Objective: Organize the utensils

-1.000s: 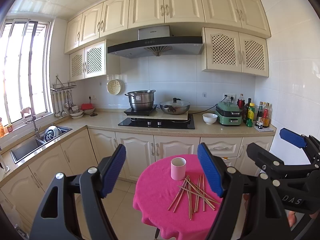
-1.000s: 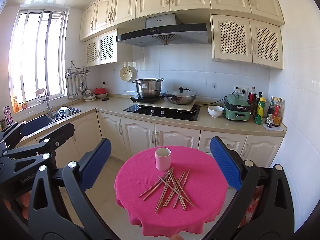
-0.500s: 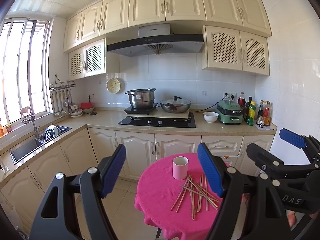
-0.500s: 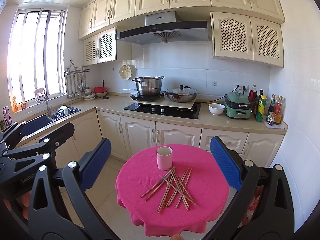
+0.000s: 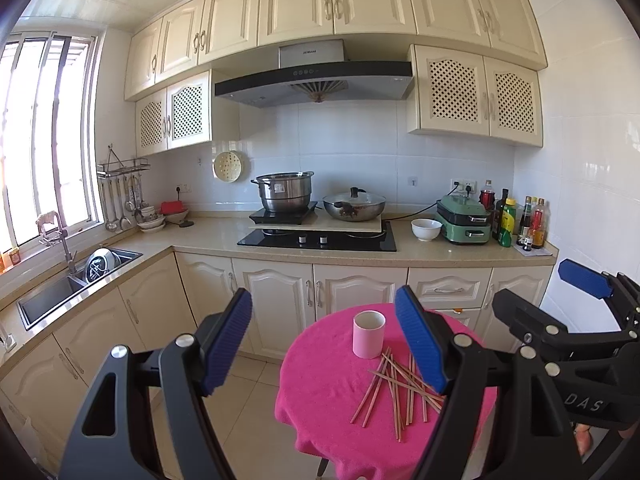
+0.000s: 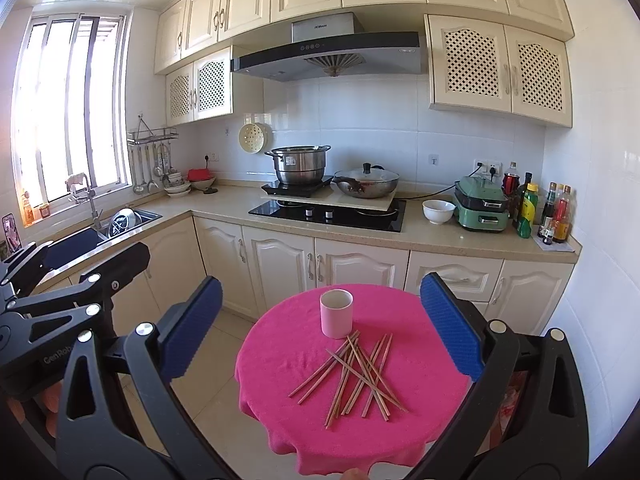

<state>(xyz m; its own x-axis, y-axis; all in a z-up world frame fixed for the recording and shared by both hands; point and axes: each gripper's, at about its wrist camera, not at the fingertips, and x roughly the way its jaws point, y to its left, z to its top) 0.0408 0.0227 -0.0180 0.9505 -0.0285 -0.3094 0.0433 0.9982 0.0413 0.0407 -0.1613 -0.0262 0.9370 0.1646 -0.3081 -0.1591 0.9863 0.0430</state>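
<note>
Several wooden chopsticks (image 6: 352, 376) lie crossed in a loose pile on a small round table under a pink cloth (image 6: 280, 360). Behind them stands an empty pink cup (image 6: 336, 319), upright. In the left wrist view the chopsticks (image 5: 394, 386) and cup (image 5: 368, 339) sit right of centre on the pink cloth (image 5: 320, 380). My left gripper (image 5: 328, 344) hangs open, well short of the table, holding nothing. My right gripper (image 6: 320, 328) is open too, wide and empty, above the table's near side. Each gripper shows at the edge of the other's view.
Kitchen counter (image 6: 224, 200) runs behind with a hob (image 6: 328, 216), steel pot (image 6: 298, 164), wok (image 6: 366, 184), white bowl (image 6: 439, 211), green appliance (image 6: 482, 204) and bottles (image 6: 556, 216). A sink (image 5: 60, 284) lies left. Tiled floor (image 5: 248, 420) surrounds the table.
Both views have tilted slightly downward and crept closer, so the table, cup and chopsticks sit a little lower and larger. Both grippers stayed open.
</note>
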